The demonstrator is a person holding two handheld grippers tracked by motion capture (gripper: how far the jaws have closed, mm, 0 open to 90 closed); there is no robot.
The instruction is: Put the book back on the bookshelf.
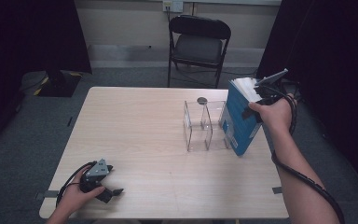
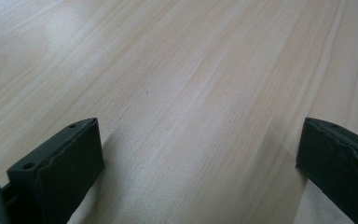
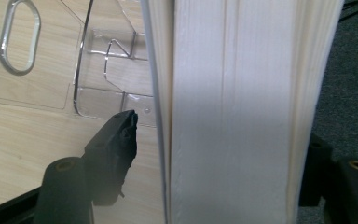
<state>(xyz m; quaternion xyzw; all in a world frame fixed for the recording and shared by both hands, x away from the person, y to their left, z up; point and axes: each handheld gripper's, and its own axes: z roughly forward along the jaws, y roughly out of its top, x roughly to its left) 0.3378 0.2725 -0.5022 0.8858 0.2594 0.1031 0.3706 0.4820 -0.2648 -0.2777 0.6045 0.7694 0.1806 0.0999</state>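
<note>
On the table's [image 1: 135, 140] right edge my right gripper [image 3: 219, 140] straddles the blue book [image 1: 240, 122], left jaw off it; left gripper [image 2: 198, 154] spread empty.

The book's [image 3: 233, 112] page edge stands between the claw's [image 3: 219, 154] 2 seemingly loosened jaws, beside clear holder [image 3: 98, 60].

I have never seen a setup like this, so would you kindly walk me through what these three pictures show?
A person sits at a wooden table with a handheld two-jaw tool in each hand. One picture looks down from above; the other two come from small cameras riding on each tool. The left gripper rests near the table's front edge, jaws open with only bare wood between them. The right gripper has its jaws around a thick blue book standing beside a clear plastic divider rack; there is a gap at the left jaw, so it looks loose. A folding chair stands behind.
</note>
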